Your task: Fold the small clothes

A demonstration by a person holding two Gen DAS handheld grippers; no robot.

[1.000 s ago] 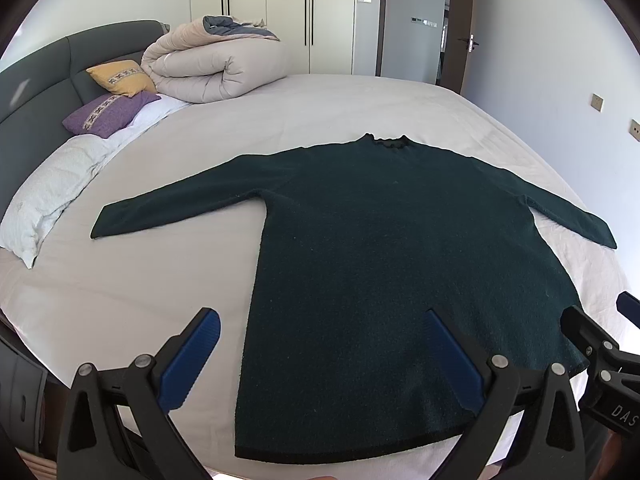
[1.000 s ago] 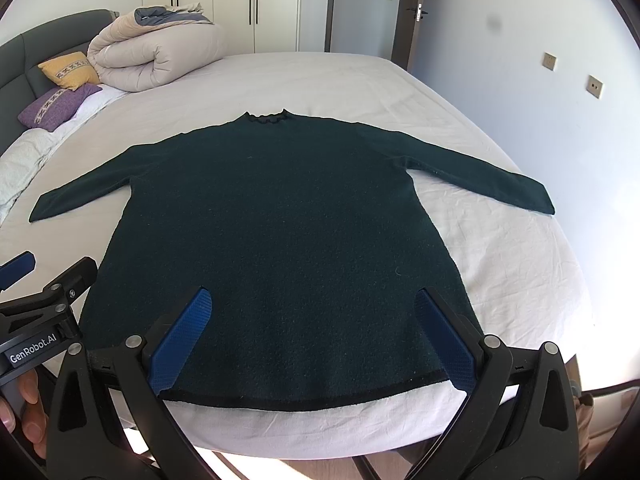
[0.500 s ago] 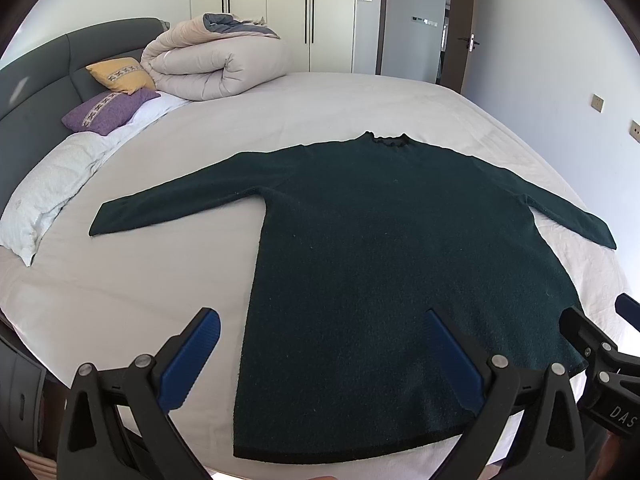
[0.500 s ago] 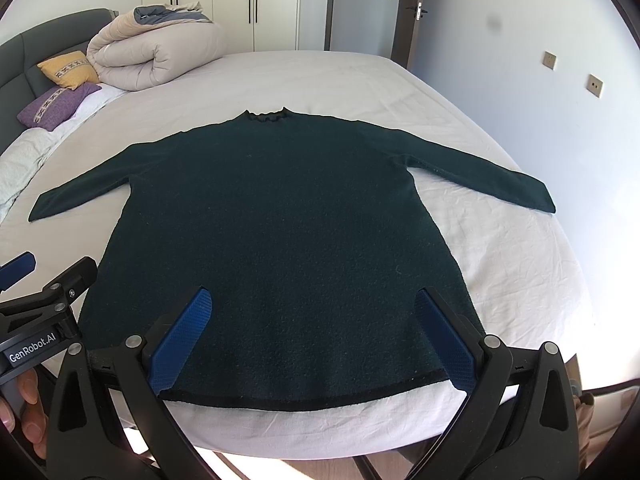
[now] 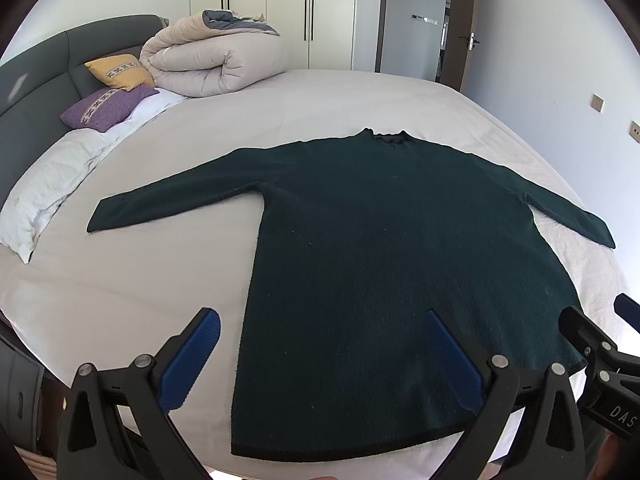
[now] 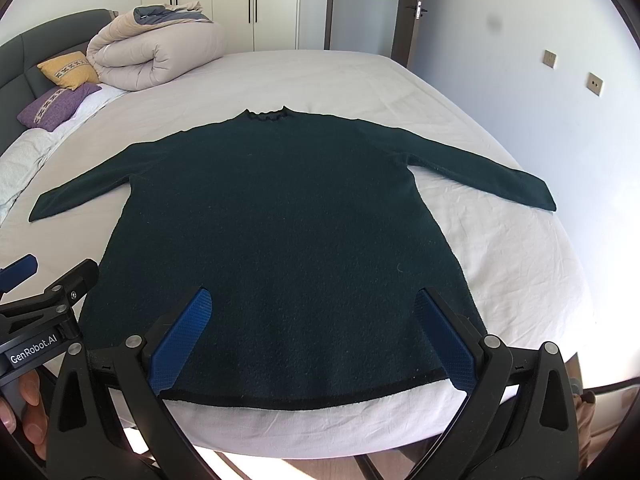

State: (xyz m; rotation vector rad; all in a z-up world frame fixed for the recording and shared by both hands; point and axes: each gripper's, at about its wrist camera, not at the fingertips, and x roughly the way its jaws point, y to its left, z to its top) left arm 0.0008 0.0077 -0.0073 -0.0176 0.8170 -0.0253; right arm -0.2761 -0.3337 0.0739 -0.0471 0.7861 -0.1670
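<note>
A dark green sweater (image 6: 280, 232) lies flat, sleeves spread, near the bed's (image 6: 500, 264) front edge, both left tongs (image 5: 320, 354) and right tongs (image 6: 314, 330) spread wide, holding nothing.

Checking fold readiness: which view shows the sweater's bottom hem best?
The right wrist view: the sweater's hem runs nearly unbroken between the open right gripper fingers. In the left wrist view the hem is partly hidden behind the open left gripper.
</note>
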